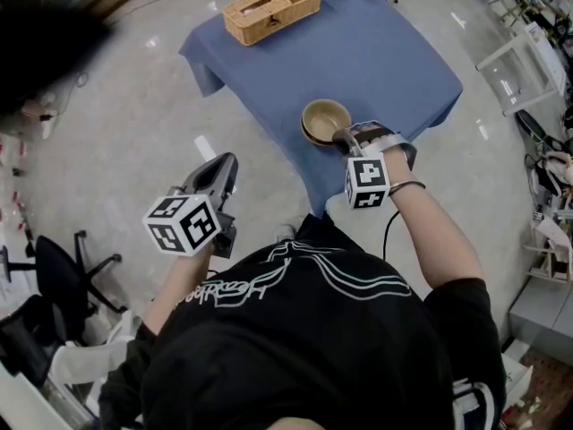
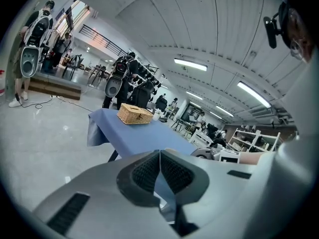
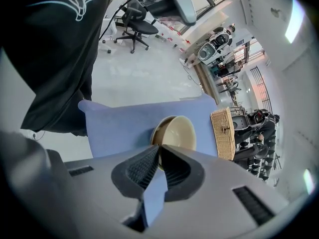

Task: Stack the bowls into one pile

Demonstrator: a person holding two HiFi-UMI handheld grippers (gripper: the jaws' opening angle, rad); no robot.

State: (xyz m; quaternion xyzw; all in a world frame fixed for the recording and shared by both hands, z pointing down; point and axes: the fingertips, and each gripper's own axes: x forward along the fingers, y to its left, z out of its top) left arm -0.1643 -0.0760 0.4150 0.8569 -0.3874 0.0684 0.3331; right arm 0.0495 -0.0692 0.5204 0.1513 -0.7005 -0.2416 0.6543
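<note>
The tan bowl point(image 1: 326, 115) has its near rim caught between the pads point(image 3: 143, 169) of the right gripper point(image 1: 346, 140); the jaws are pinched almost together on that thin edge, and the bowl's hollow opens just beyond the fingertips. A second, darker rim shows beneath it, so it appears to be nesting in a lower bowl point(image 1: 312, 135); whether it is fully seated I cannot tell.

The bowl looks hard and smooth, ceramic or stiff plastic; it will not flex, but it will probably be slippery under the pads and may chip if dropped. A one-sided pinch lets its weight hang beyond the fingers, so it will tend to tilt. The rim is the sensible hold, one pad inside the wall and one outside, set deep.

The left gripper point(image 1: 224, 164) has its jaws together on nothing; it is held off the table's near corner, well apart from the bowls.

Under the right fingers lies a blue cloth point(image 1: 385, 56), soft and liable to wrinkle or slide; far beyond the fingertips, at the table's other end, stands a wicker basket point(image 1: 271, 7). Around is a pale glossy floor point(image 1: 116, 133); an office chair point(image 1: 54, 271) stands behind the left gripper.
</note>
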